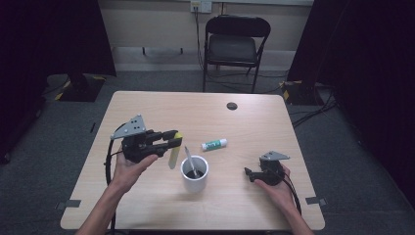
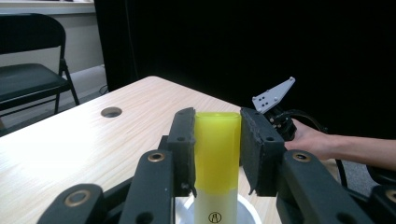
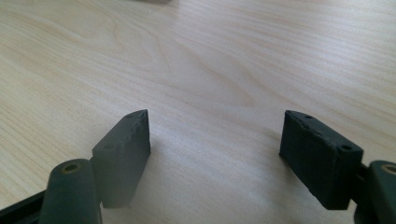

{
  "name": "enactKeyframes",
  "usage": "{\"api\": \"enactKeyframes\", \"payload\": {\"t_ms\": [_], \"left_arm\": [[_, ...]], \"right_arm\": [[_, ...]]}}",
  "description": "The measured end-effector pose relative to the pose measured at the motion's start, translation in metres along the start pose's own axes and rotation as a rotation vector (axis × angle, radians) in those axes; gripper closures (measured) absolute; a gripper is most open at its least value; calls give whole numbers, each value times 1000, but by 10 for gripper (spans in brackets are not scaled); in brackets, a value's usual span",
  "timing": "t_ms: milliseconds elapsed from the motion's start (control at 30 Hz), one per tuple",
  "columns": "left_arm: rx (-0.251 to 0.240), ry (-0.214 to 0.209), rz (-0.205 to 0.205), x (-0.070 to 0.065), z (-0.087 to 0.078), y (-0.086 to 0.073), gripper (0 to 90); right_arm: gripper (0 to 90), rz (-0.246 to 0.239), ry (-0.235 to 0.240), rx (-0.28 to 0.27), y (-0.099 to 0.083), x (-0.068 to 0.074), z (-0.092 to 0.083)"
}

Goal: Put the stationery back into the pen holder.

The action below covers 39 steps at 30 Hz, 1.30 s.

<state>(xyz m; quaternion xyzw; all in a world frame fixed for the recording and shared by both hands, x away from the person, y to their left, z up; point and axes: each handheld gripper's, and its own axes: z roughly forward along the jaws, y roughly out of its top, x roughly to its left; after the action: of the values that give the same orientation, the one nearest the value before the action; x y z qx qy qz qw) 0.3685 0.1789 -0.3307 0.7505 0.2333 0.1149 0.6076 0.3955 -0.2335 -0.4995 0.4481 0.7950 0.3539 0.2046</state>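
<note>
L gripper (image 1: 172, 138) clamped on yellow-capped marker (image 1: 173, 153), pads on the cap; marker hangs upright, just left of white cup (image 1: 195, 173) & above table (image 1: 147, 105). Cup holds a grey pen (image 1: 190, 160), leaning. R gripper (image 1: 248, 173) rests on table well right of cup, jaws wide apart, nothing btwn them. Glue stick (image 1: 214, 144) lies just behind cup, apart from it.
</note>
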Motion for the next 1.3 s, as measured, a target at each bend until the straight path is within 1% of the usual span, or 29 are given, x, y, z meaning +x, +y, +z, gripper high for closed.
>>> {"api": "enactKeyframes", "payload": {"t_ms": [67, 100, 133, 233, 267, 300, 333, 400, 433, 500, 533, 567, 600, 667, 733, 767, 833, 867, 900, 933, 967, 1033, 1067, 1133, 1167, 1300], "left_arm": [[-2, -5, -2, 0, 6, 0, 673], [-2, -5, -2, 0, 6, 0, 673], [-10, -17, -9, -1, 12, 1, 673], [-8, -19, -9, -3, 18, 0, 673], [-7, -29, -20, -3, 24, -1, 673], [-7, -29, -20, -3, 24, -1, 673], [-3, -28, -16, -6, 31, -4, 673], [2, -42, -19, -7, 38, -6, 672], [14, -42, -19, -7, 41, -7, 673], [6, -45, -25, -7, 44, -8, 673], [17, -53, -23, -7, 48, -10, 673], [34, -48, -8, -9, 52, -12, 673], [40, -49, -8, -9, 53, -14, 673], [49, -47, -4, -9, 53, -16, 672], [52, -51, -21, -9, 54, -21, 672], [70, -43, -15, -7, 53, -27, 672], [78, -46, -19, -6, 53, -30, 672], [91, -44, -16, -5, 52, -34, 672], [89, -49, -22, -5, 52, -35, 672], [100, -55, -16, -6, 51, -36, 672], [100, -55, -16, -6, 51, -36, 672], [119, -47, -1, -8, 50, -37, 673], [143, -42, 14, -9, 49, -36, 673], [150, -43, 18, -10, 47, -37, 672], [167, -40, 21, -9, 45, -37, 672], [168, -45, 13, -8, 42, -41, 672]], "right_arm": [[236, 0, 1, 0, 0, 0, 0], [236, 0, 1, 0, 0, 0, 0], [236, -2, 2, -1, 0, 0, 0], [236, -1, 2, 0, 0, 0, 0], [236, -3, 4, -2, 0, 0, 0], [236, -3, 4, -2, 0, 0, 0], [236, -5, 4, -1, 0, 0, 0], [236, -4, 4, -3, 0, 0, 0], [236, -5, 4, -3, 0, 0, 0], [236, -5, 4, -3, 0, 0, 0], [236, -5, 4, -3, 0, 0, 0], [236, -5, 4, -3, 0, 0, 0], [236, -5, 4, -3, 0, 0, 0], [236, -5, 4, -3, 0, 0, 0], [236, -5, 5, -3, 0, -1, 0], [236, -5, 4, -3, 0, 0, 0], [236, -5, 5, -3, 0, -1, 0], [236, -5, 4, -3, 0, -1, 0], [236, -5, 4, -3, 0, 0, 0], [236, -5, 5, -3, 0, -1, 0], [236, -5, 5, -3, 0, -1, 0], [236, -5, 4, -3, 0, -1, 0], [236, -5, 4, -3, 0, 0, 0], [236, -5, 4, -3, 0, 0, 0], [236, -5, 4, -3, 0, 0, 0], [236, -5, 4, -3, 0, 0, 0]]}}
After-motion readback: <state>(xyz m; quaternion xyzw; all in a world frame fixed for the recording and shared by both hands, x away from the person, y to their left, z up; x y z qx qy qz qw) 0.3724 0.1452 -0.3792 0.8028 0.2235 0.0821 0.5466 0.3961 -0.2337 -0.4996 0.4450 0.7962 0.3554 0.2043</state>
